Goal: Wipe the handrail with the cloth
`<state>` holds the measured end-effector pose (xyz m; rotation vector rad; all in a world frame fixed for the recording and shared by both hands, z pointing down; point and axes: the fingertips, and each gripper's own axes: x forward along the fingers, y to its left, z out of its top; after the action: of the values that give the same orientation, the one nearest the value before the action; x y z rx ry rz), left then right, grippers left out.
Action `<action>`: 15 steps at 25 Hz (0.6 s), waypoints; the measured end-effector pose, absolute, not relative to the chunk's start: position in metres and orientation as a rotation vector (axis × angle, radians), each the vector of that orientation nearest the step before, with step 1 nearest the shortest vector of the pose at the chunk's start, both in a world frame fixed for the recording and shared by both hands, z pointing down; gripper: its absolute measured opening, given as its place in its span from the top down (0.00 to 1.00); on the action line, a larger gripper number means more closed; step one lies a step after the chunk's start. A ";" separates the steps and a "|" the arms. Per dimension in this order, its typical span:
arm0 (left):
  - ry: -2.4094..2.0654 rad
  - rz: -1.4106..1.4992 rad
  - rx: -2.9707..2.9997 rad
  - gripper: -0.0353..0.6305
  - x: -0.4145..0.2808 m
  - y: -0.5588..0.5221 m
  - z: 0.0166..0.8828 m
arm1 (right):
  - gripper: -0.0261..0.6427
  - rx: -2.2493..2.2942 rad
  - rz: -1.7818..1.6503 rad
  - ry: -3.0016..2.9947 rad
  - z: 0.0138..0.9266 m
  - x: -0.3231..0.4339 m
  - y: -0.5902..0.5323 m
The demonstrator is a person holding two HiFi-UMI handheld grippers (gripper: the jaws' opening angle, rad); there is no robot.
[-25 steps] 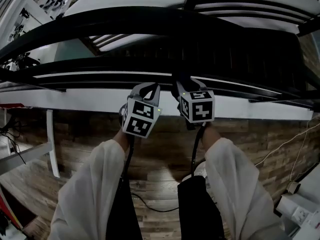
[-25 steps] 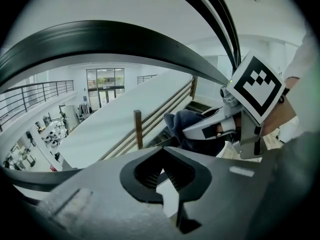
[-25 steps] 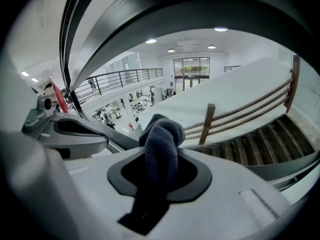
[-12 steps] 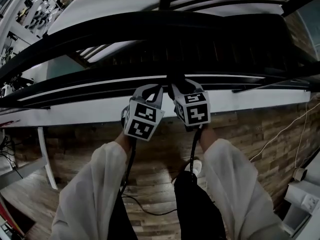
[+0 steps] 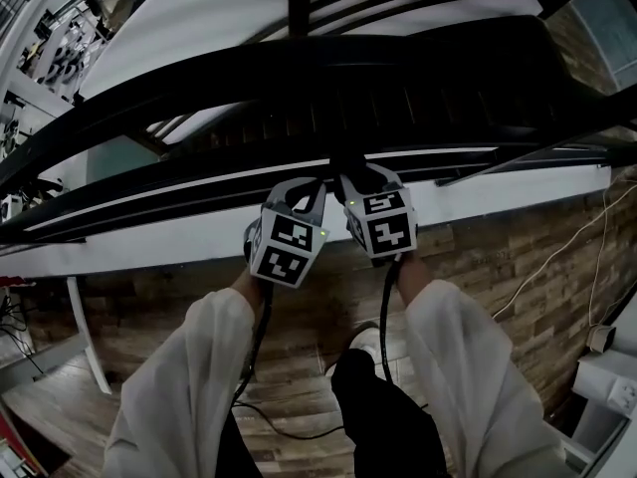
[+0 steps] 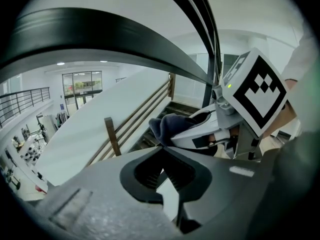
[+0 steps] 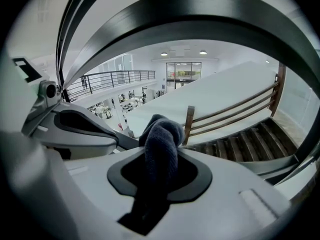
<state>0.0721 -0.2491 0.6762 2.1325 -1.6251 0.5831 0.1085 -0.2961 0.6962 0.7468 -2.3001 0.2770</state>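
Observation:
A broad black handrail curves across the top of the head view, with dark stairs behind it. Both grippers sit side by side just under it. My right gripper is shut on a dark blue cloth, which bulges up out of its jaws below the handrail. My left gripper is shut with nothing between its jaws. In the left gripper view its tips meet, and the cloth shows just beyond them in the right gripper. The handrail arcs overhead.
A white ledge runs under the railing, with wood flooring below it. Cables trail on the floor by the person's legs. A wooden post and side rails flank the stairs. White boxes stand at the right.
The view has swung and tilted. The dark post above the rail has slid left relative to the two grippers, which stay side by side under the handrail. Both stay shut.

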 end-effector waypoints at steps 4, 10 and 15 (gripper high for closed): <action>-1.602 0.580 2.156 0.94 0.098 -0.270 0.676 | 0.81 0.752 0.271 -2.306 0.696 0.130 -0.313; -1.554 0.584 2.196 0.94 0.144 -0.301 0.675 | 0.81 0.800 0.282 -2.294 0.690 0.180 -0.340; -1.488 0.622 2.265 0.94 0.188 -0.325 0.674 | 0.81 0.868 0.280 -2.275 0.688 0.223 -0.370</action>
<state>0.1881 -0.3248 0.6735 2.2654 -1.4880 0.6222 0.2229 -0.3697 0.6880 0.8684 -2.2746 0.2798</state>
